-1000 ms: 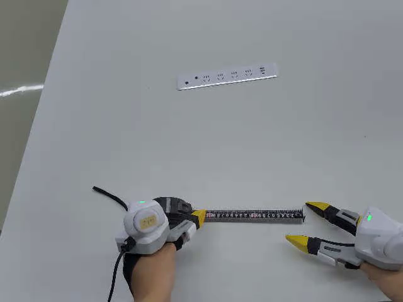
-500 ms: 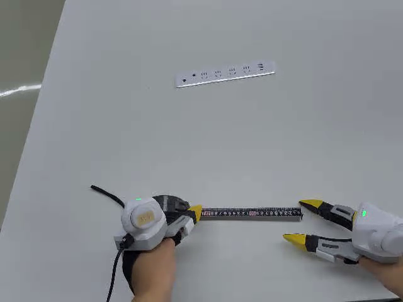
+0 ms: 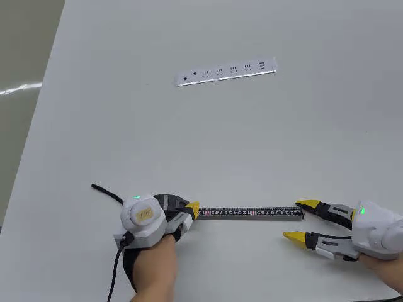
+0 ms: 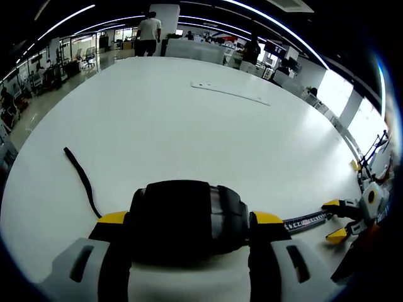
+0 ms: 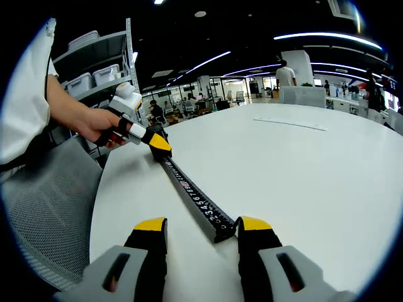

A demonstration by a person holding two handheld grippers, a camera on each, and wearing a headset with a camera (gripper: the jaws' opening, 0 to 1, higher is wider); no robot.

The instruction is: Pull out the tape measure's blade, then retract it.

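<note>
Blade (image 3: 252,213) runs flat along the desk (image 3: 220,138) from the case (image 4: 189,211), pinched in my left tool (image 3: 184,217), rightward to my right tool (image 5: 201,225), which is spread wide with the blade's end just between its jaws.

Tape measure (image 3: 175,204) near worktop (image 3: 189,138) front edge, left of centre, betw. left gripper (image 3: 187,214) jaws. Blade (image 3: 252,213) flat on worktop, running right along front edge, its end betw. right gripper (image 3: 300,220) jaws. Strap (image 3: 107,194) just left of tape measure. Power strip (image 3: 225,72) well behind, mid-worktop.
</note>
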